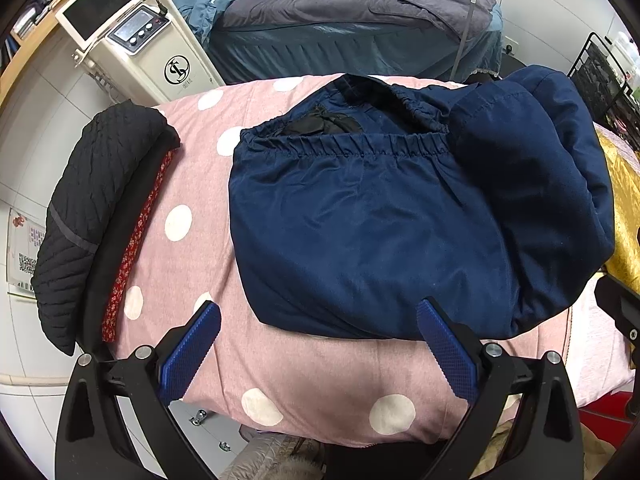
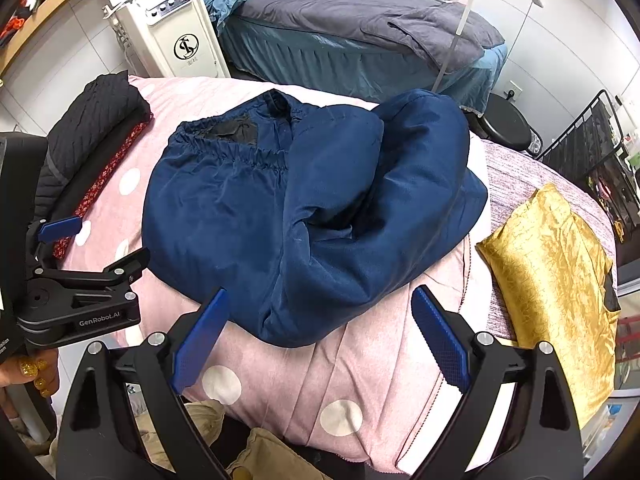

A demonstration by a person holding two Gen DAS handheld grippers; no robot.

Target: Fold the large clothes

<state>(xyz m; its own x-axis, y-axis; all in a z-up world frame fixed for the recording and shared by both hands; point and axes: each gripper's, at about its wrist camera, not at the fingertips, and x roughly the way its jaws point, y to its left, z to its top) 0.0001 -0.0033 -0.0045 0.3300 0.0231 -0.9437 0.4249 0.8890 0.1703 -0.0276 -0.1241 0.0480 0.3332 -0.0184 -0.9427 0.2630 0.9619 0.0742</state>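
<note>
Dark blue trousers (image 1: 372,232) with an elastic waistband lie folded into a thick bundle on the pink polka-dot bedding (image 1: 320,376). The legs are doubled over onto the right side. They also show in the right wrist view (image 2: 280,216). My left gripper (image 1: 318,320) is open and empty, just short of the bundle's near edge. My right gripper (image 2: 320,304) is open and empty at the bundle's near right corner. The left gripper also shows at the left of the right wrist view (image 2: 100,240), open.
A folded black quilted garment (image 1: 96,208) on a red floral cloth lies at the left edge of the bedding. A gold cushion (image 2: 556,288) lies to the right. A white machine (image 1: 136,40) and a blue bed (image 1: 352,28) stand behind.
</note>
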